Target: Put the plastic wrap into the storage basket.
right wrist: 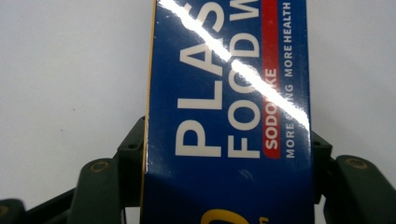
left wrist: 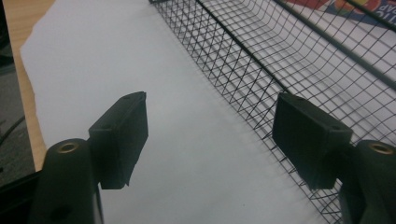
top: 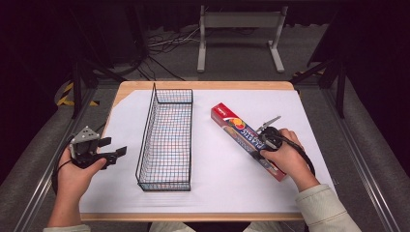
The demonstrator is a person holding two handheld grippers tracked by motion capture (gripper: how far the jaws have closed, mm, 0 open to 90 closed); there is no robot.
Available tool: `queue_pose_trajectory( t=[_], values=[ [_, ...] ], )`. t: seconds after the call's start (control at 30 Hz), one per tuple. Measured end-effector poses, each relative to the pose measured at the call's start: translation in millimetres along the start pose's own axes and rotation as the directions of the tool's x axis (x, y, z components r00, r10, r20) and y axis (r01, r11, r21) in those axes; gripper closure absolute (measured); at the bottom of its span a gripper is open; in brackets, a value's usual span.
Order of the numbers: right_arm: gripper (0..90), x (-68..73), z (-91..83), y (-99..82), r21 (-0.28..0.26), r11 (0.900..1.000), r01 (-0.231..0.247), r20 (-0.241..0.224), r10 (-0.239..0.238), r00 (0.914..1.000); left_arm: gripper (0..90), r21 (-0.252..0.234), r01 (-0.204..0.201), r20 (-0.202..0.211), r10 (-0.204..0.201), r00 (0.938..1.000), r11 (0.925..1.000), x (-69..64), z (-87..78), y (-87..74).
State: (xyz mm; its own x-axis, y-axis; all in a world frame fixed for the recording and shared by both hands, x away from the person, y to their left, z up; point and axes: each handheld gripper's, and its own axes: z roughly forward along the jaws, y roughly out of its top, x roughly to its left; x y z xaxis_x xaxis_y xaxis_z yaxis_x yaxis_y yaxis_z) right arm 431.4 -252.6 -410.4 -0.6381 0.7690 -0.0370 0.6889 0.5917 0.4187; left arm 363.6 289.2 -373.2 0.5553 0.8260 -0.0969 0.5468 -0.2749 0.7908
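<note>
On the right half of the white sheet lies the long wrap box, slanting from the far middle toward my near right. My right claw sits across it past its middle, toward the near end, and in the right gripper view the jaws stand on either long side of the box, closed on it. My left claw hangs half open with nothing in it, near the left wall of the wire basket, which stands lengthwise at the middle of the sheet, well apart from the box.

I judge the trouble lies in the grip point: caught off its middle, the box may dip at the far end when I lift and swing or slide through the jaws, since its skin is glossy. Coming in askew, it may also catch the basket's rim, as the basket is narrow and the box long.

Under the sheet is a wooden table. Beyond it I see grey floor, loose cables and a white stand against the dark.
</note>
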Motion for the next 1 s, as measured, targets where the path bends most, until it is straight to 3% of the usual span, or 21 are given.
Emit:
queue_pose_trajectory(
  t=[0.13, 0.27, 0.4, 0.5, 0.6, 0.73, 0.8, 1.0],
  values=[
    [39.8, -1.4, -2.6, 1.4, 0.002, 1.0000, -0.001, 0.003, 0.001, 1.0000, 19.6, 0.016, -0.007, -0.016, 0.007, 0.9999, 0.9998, -4.4, -9.0, 9.4],
    [40.2, -2.6, -10.0, 3.9, -0.001, 1.0000, -0.006, 0.011, 0.006, 0.9999, 16.8, 0.022, -0.028, 0.002, 0.028, 0.9996, 0.9994, -9.3, -15.6, 18.8],
    [40.3, -5.0, -19.6, 6.1, 0.018, 0.9995, 0.025, 0.011, -0.026, 0.9996, 12.6, 0.030, -0.054, 0.017, 0.054, 0.9984, 0.9981, -18.6, -15.5, 27.2],
    [40.3, -6.5, -28.2, 7.7, 0.029, 0.9984, 0.048, -0.001, -0.048, 0.9989, 9.3, 0.057, -0.098, 0.000, 0.098, 0.9952, 0.9935, -26.1, -12.7, 31.6],
    [40.3, -6.6, -34.6, 8.3, 0.019, 0.9978, 0.064, 0.001, -0.064, 0.9980, 7.3, 0.045, -0.110, 0.000, 0.110, 0.9939, 0.9929, -29.8, -12.0, 34.1],
    [40.2, -7.3, -43.7, 9.5, 0.007, 0.9973, 0.074, -0.006, -0.074, 0.9973, 6.5, 0.019, -0.122, 0.034, 0.121, 0.9920, 0.9923, -33.8, -13.5, 40.7],
    [40.2, -8.0, -55.5, 12.4, 0.003, 0.9961, 0.088, -0.014, -0.088, 0.9960, 7.0, 0.040, -0.146, 0.026, 0.145, 0.9891, 0.9886, -37.8, -13.5, 44.5],
    [40.1, -7.3, -73.2, 17.6, 0.000, 0.9930, 0.118, -0.027, -0.118, 0.9926, 8.0, 0.086, -0.179, 0.061, 0.174, 0.9829, 0.9802, -47.0, -10.4, 51.1]
  ],
)
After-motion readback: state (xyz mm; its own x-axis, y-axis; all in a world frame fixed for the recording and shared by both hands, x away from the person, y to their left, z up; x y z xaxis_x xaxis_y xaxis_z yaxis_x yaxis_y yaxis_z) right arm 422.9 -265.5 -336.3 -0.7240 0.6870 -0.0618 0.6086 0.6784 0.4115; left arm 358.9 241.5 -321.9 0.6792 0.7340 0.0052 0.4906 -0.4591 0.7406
